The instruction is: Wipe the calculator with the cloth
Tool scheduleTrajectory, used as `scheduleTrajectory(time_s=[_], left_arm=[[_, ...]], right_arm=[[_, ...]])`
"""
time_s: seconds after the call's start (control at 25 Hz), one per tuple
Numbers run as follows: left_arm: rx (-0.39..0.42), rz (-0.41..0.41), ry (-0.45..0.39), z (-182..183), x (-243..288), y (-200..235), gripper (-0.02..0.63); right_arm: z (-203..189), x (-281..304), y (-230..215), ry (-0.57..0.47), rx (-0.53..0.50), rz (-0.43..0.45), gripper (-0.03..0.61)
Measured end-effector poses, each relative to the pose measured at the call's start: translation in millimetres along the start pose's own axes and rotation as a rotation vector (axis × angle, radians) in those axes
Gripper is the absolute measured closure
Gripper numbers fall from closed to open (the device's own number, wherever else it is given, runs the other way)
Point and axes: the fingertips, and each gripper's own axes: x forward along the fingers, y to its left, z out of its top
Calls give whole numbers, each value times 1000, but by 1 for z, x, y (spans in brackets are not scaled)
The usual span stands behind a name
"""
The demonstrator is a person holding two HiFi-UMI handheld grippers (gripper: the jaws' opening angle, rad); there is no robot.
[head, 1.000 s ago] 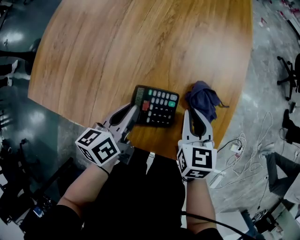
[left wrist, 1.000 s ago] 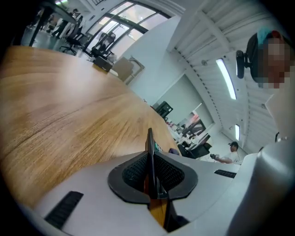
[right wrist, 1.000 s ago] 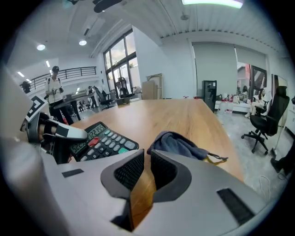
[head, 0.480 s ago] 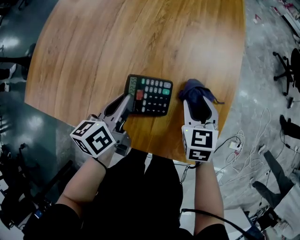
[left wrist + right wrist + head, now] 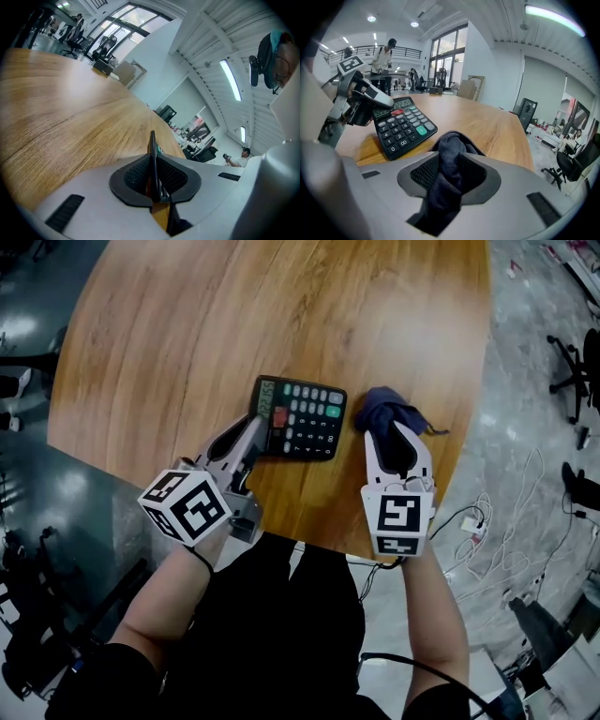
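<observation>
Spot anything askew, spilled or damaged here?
Nothing spilled or damaged. The black desktop calculator lies slightly askew on the wooden table, its display end clamped in the left gripper. The dark blue cloth sits crumpled between the right gripper's jaws, which have just been closing but don't pinch it yet.

One calculator [image 5: 300, 417], one cloth [image 5: 384, 401], one wooden table [image 5: 281, 315], one left gripper [image 5: 258, 422], one right gripper [image 5: 386, 427]

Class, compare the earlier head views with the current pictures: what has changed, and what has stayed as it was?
The right gripper advanced over the cloth. Its jaws, shut a second ago, opened wide and have just been closing, with the cloth between them but not yet squeezed. Unchanged: the left gripper clamped on the edge of the calculator, and the cloth lying on the table.
</observation>
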Motion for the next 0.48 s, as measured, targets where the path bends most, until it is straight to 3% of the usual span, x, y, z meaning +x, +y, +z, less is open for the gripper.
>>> scheduleTrajectory(time_s=[0.12,0.32,0.48], left_arm=[[-1,2,-4,0,8,-2,568],[-11,6,-11,-1,16,-4,568],[-15,0,-18,0,12,-3,568]], right_arm=[[0,-1,-9,-25,50,-1,480],[21,-18,-28,-157,305,21,497],[64,-29,-14,-253,327,58,497]])
